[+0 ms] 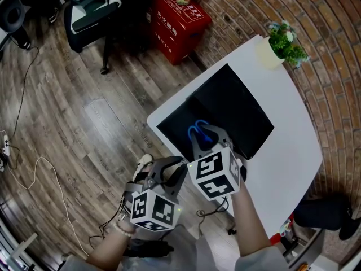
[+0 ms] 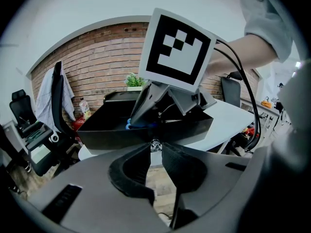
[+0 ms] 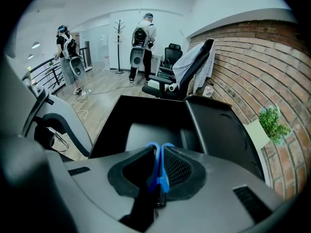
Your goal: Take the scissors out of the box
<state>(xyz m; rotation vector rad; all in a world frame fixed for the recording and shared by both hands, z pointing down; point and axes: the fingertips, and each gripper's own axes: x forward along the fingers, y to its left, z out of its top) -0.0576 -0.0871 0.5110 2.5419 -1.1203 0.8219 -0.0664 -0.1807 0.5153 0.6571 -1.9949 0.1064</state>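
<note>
The right gripper (image 3: pixel 158 168) is pinched on the blue handles of the scissors (image 3: pixel 159 174), with both handle loops pressed flat between its pads. In the head view the loops show just ahead of the gripper, over the floor of the open black box (image 1: pixel 172 127) at the near corner of the white tabletop (image 1: pixel 287 145). The left gripper view shows the scissors low between the box walls, so they are probably not lifted clear yet. The blades are hidden under the gripper.

The left gripper (image 2: pixel 154 148) hangs off the tabletop's edge, below the box. Its jaws are pressed together with nothing between them.

The scissors should be light and rigid. Their plastic handles are smooth, though, and a grip at the loops leaves the blade end free to swing or pivot. A hold nearer the pivot would be steadier, and a straight lift should keep the tips off the box wall.
</note>
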